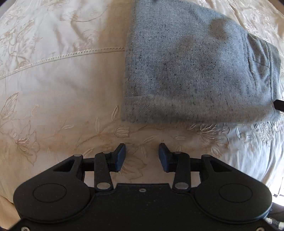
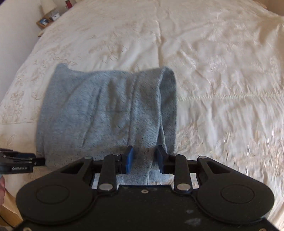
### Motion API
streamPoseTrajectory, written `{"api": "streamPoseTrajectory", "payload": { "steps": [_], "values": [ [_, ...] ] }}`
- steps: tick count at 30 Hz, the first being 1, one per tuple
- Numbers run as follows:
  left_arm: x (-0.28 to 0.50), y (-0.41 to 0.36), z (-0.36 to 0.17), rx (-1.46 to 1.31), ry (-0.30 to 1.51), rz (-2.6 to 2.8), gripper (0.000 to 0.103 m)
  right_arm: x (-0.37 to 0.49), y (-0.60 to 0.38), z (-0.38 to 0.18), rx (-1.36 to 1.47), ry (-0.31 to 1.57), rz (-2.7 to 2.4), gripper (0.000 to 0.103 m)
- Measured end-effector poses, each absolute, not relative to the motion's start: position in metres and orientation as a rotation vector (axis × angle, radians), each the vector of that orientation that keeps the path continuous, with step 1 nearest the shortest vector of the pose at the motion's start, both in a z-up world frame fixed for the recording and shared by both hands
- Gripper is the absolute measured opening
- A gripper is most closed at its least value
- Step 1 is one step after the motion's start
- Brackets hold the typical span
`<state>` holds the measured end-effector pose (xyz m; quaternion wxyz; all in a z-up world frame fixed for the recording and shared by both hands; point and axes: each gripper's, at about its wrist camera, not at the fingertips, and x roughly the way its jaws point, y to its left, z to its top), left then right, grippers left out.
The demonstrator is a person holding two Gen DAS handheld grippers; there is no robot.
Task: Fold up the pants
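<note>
pants (image 2: 106, 113): folded grey bundle on the embroidered bedspread (image 2: 221, 71)
left gripper (image 1: 142, 156): jaws parted – nothing between, just bedspread
right gripper (image 2: 144, 160): jaws apart around the pants' near edge – can't tell if pinching
far left: nightstand (image 2: 45, 22)

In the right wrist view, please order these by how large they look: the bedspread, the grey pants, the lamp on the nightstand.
1. bedspread, fills most of the view.
2. grey pants, a folded bundle in the middle.
3. lamp, tiny in the top left corner; it is far from the camera, so its real size is unsure.

Home bedroom: embroidered bedspread (image 2: 213, 71), bedside table (image 2: 43, 22).
</note>
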<state>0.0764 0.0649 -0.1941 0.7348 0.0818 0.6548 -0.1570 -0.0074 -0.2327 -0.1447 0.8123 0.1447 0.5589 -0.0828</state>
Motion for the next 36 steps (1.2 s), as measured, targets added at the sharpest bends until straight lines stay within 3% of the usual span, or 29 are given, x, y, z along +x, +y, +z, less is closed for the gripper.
{"api": "streamPoseTrajectory", "payload": {
  "steps": [6,9,12,16,22,30,36],
  "values": [
    [0.083,0.068,-0.138,0.214,1.234,-0.385,0.046,-0.02,-0.24,-0.135,0.344,1.179,-0.246,0.031],
    [0.106,0.065,-0.136,0.234,1.189,-0.323,0.047,-0.014,-0.24,-0.115,0.325,1.104,-0.252,0.031],
    [0.132,0.07,-0.16,0.207,1.247,-0.262,0.047,0.0,-0.235,-0.103,0.321,1.058,-0.234,0.031],
    [0.126,0.082,-0.211,0.192,1.495,-0.242,0.041,0.022,-0.222,-0.101,0.32,1.052,-0.161,0.031],
    [0.09,0.098,-0.197,0.167,1.477,-0.35,0.041,0.042,-0.195,-0.105,0.315,1.077,-0.086,0.031],
    [0.125,0.117,-0.16,-0.018,1.302,-0.356,0.045,0.063,-0.173,-0.104,0.276,1.093,-0.014,0.031],
    [0.137,0.082,-0.192,0.004,1.438,-0.497,0.042,0.063,-0.187,-0.109,0.304,1.106,-0.082,0.031]
  ]
}}
